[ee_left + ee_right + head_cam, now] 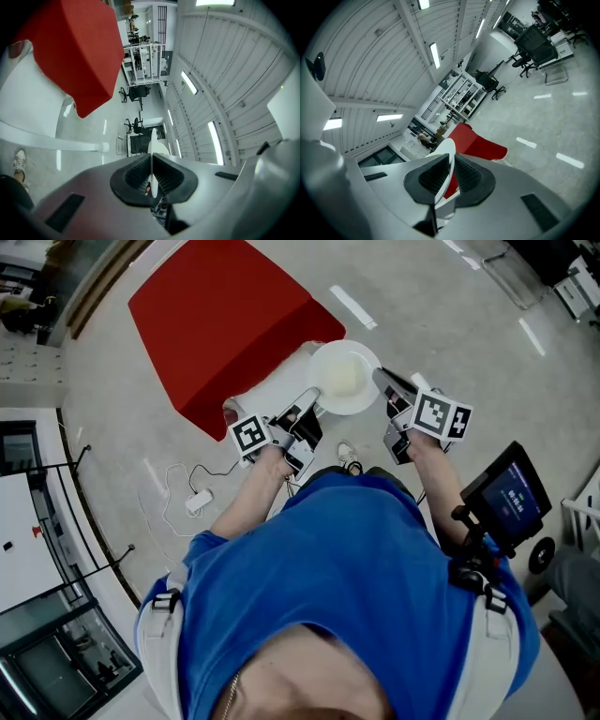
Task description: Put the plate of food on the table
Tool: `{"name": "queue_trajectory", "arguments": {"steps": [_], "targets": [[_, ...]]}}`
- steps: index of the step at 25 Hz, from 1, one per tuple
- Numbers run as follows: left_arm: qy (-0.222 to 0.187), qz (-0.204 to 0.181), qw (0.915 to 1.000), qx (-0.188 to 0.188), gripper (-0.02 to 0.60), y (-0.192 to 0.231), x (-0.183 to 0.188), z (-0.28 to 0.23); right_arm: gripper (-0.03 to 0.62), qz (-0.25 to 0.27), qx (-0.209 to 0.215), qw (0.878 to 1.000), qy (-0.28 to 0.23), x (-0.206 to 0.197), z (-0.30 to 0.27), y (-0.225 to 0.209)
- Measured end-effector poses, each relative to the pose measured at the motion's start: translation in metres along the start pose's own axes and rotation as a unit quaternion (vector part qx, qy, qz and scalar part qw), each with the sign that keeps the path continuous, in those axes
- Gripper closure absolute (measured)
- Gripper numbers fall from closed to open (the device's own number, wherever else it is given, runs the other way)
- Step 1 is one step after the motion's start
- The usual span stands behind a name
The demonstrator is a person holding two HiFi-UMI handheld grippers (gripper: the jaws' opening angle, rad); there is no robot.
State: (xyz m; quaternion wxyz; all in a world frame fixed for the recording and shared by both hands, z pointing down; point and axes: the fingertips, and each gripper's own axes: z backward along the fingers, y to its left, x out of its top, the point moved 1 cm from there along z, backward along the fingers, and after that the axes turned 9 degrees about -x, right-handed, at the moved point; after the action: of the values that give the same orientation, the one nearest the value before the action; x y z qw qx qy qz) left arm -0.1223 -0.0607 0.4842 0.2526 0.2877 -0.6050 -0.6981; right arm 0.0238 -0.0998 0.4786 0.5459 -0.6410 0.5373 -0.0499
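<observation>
A white plate [344, 377] with a pale heap of food at its middle is held level between both grippers in the head view. My left gripper [312, 404] is shut on its near-left rim, my right gripper [386, 382] on its right rim. In the left gripper view the plate [152, 140] shows edge-on as a thin white line between the dark pads [136, 176]. The right gripper view also has the plate [444, 154] pinched between its pads [465, 174]. The table with the red cloth [225, 320] stands just beyond and left of the plate.
White table legs [267, 390] show under the red cloth's near corner. A cable and a white adapter [195, 502] lie on the grey floor at left. A stand with a dark screen [511, 498] is at my right. Office chairs [136, 93] stand far off.
</observation>
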Motion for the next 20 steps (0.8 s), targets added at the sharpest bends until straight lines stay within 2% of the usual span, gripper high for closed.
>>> {"name": "queue_trajectory", "arguments": {"steps": [11,20], "targets": [[0.007,0.007,0.9999,-0.005,0.561,0.002,0.002,-0.011,0.571,-0.003,-0.011,1.000,-0.009,0.010,0.002,-0.004],[-0.020,-0.003,0.9998,-0.003,0.561,0.001,-0.001,0.009,0.571,0.007,0.007,1.000,0.010,-0.004,-0.001,0.005]]}}
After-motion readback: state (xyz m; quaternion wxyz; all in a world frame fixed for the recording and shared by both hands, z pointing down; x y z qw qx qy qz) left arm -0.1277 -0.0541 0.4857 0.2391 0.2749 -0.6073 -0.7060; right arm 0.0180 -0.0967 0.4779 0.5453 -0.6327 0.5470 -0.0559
